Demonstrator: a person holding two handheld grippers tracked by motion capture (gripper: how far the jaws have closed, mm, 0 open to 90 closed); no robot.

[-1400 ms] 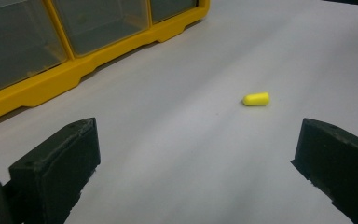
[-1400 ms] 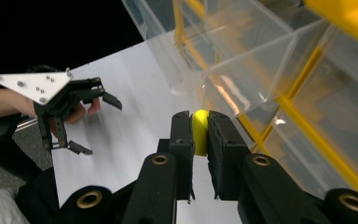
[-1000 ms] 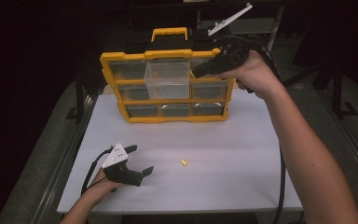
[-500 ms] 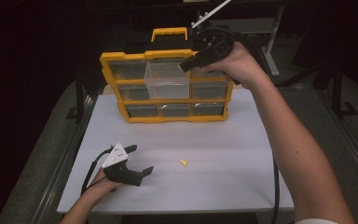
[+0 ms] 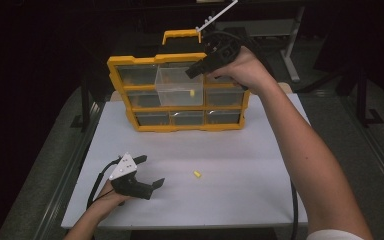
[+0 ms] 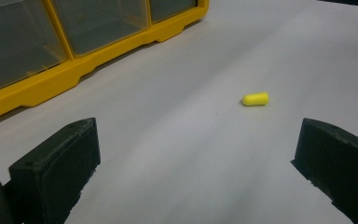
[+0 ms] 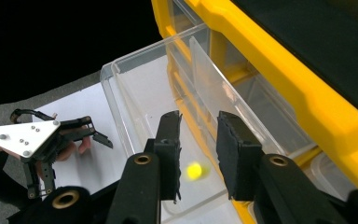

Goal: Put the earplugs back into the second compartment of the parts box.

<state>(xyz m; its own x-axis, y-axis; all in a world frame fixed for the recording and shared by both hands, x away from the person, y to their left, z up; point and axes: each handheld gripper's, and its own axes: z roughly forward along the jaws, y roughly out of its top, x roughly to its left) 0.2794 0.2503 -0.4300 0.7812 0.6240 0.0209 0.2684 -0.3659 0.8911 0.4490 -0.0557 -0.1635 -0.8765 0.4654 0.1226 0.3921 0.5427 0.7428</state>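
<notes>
One yellow plug [image 5: 192, 93] inside the pulled-out clear drawer [image 5: 179, 86] beneath the right gripper's [image 7: 198, 156] narrowly parted fingers

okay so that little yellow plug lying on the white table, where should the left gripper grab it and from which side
Grip the yellow plug across its short round body, one jaw on each long side, coming straight down from above. It lies flat on the table with bare surface all round, and the left gripper already rests open nearby.
</notes>
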